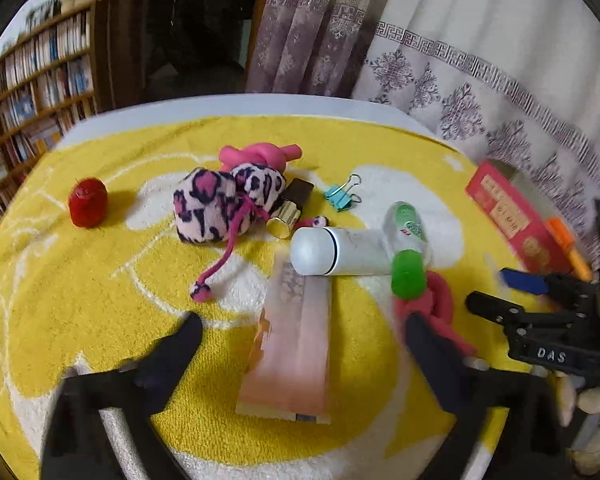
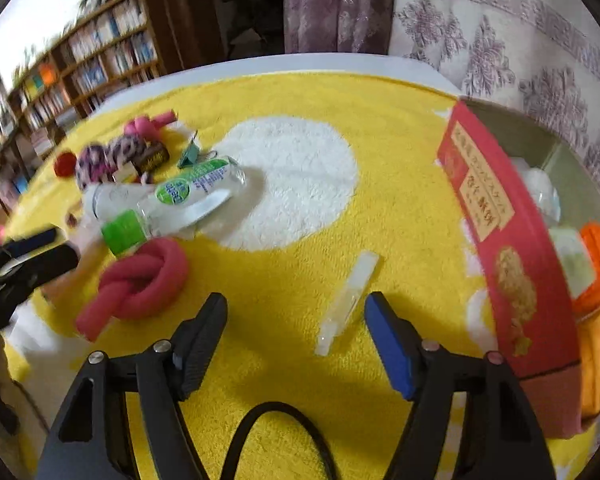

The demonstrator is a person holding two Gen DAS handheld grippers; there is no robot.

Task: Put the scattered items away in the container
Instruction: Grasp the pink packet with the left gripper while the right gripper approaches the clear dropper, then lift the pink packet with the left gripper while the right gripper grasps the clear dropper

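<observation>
The left gripper (image 1: 300,344) has its fingers (image 1: 184,344) spread wide with nothing pressed between them; a flat pink packet (image 1: 290,348) lies on the yellow towel (image 1: 80,280) in the gap at lower centre of the left wrist view, untouched by either pad. It looks light, thin and bendable, with a smooth, probably slippery face, so a pinch across its short width near the middle should carry it without folding. Just above it in the frame lie a white cylinder (image 1: 336,250), smooth and rounded and likely to roll, and a clear bottle with a green cap (image 1: 406,248), light and a little crushable; both are best taken across the body, not the ends. The red foam knot (image 2: 140,280), at left of centre in the right wrist view, is soft and springy and will give under any hold. The right gripper (image 2: 296,312) has fingers (image 2: 392,340) set fairly wide apart and empty; a slim clear stick (image 2: 348,300) lies on the towel between them near the blue pad, untouched. It appears stiff, very light and slick, lying low in the pile, so the pads must come right down and close across its narrow width. The red box (image 2: 496,236) serving as the container stands open at the right edge of that view, already holding some pale and orange things
</observation>
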